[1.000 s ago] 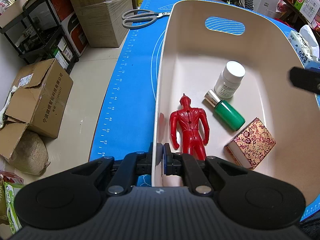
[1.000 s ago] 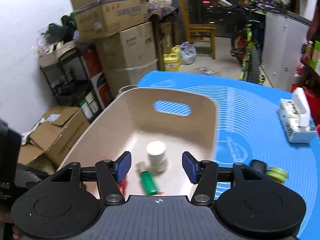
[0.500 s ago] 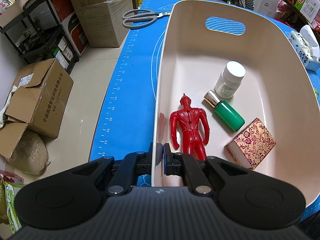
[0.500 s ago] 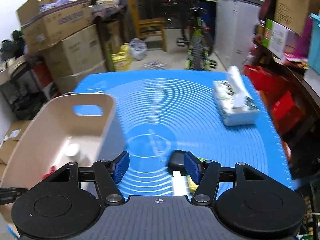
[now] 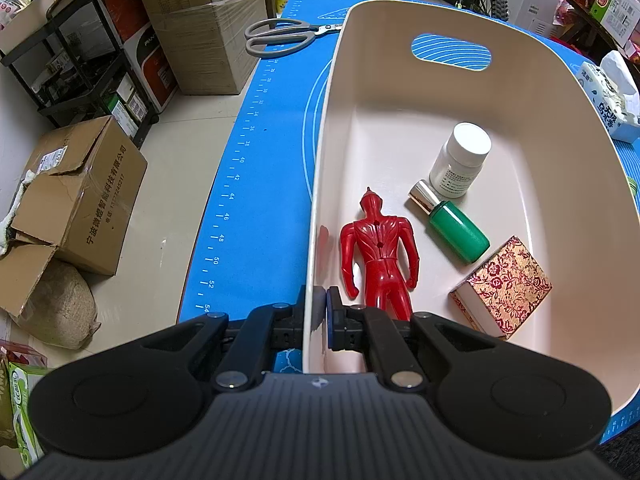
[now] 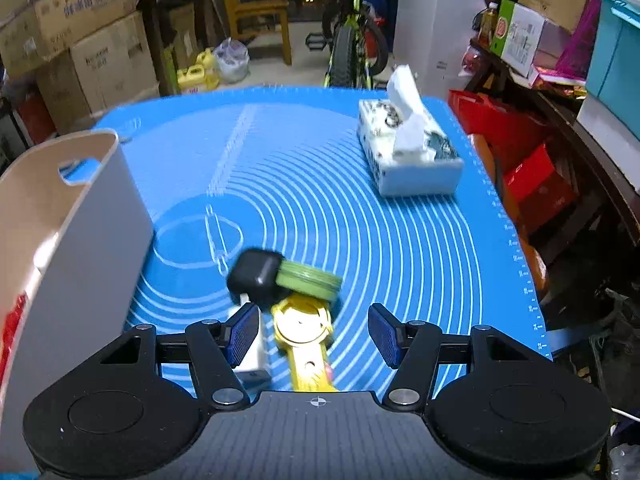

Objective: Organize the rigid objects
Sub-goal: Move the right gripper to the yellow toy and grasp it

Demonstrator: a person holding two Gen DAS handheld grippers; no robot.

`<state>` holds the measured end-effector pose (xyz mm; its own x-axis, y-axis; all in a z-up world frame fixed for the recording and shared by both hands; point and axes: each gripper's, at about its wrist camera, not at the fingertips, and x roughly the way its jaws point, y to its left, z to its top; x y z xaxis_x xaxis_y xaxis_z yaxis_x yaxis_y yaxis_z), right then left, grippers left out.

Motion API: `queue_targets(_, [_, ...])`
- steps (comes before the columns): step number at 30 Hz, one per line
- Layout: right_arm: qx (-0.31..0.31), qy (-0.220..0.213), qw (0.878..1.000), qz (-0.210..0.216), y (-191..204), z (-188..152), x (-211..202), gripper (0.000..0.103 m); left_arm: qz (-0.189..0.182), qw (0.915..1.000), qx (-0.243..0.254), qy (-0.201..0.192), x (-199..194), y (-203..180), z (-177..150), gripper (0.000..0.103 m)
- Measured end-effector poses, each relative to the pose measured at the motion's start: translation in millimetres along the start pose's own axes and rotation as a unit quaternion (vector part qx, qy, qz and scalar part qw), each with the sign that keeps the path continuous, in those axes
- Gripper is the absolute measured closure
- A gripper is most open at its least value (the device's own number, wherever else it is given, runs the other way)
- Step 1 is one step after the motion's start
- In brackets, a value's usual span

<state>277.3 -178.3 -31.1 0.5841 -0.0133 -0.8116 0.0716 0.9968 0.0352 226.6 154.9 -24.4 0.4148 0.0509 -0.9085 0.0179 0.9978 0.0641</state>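
My left gripper (image 5: 322, 312) is shut on the near left wall of the cream bin (image 5: 560, 128). Inside the bin lie a red figure (image 5: 378, 248), a green bottle with a gold cap (image 5: 452, 228), a white pill bottle (image 5: 460, 160) and a patterned red-gold box (image 5: 502, 286). In the right wrist view my right gripper (image 6: 312, 334) hangs open above a small pile on the blue mat (image 6: 400, 240): a black case (image 6: 256, 272), a green round tin (image 6: 310, 280), a yellow flat object (image 6: 304, 328) and a white item (image 6: 252, 354). The yellow object lies between its fingers, untouched. The bin (image 6: 60, 240) stands to the left.
Grey scissors (image 5: 286, 36) lie on the mat beyond the bin's far left corner. A tissue box (image 6: 408, 156) sits at the mat's far right, also in the left wrist view as tissue box (image 5: 608, 96). Cardboard boxes, a shelf and a bicycle surround the table.
My right gripper swung from above the bin rightward and down to the pile on the mat. The left gripper kept still on the bin wall.
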Motion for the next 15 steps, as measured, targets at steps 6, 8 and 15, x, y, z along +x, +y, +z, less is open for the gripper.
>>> queue_targets(6, [-0.019, 0.029, 0.999, -0.003, -6.3, -9.1, 13.1, 0.035, -0.001, 1.0, 0.0, 0.0, 0.0, 0.1, 0.1, 0.094])
queue_targets(8, [-0.021, 0.036, 0.999, -0.001, -10.2, -10.6, 16.6, 0.035, 0.0, 1.0, -0.001, 0.0, -0.1, 0.4, 0.0, 0.094])
queue_targets(15, [-0.027, 0.056, 0.998, 0.021, -16.9, -13.5, 32.4, 0.035, 0.001, 1.0, -0.001, 0.0, -0.7, 0.6, 0.0, 0.094])
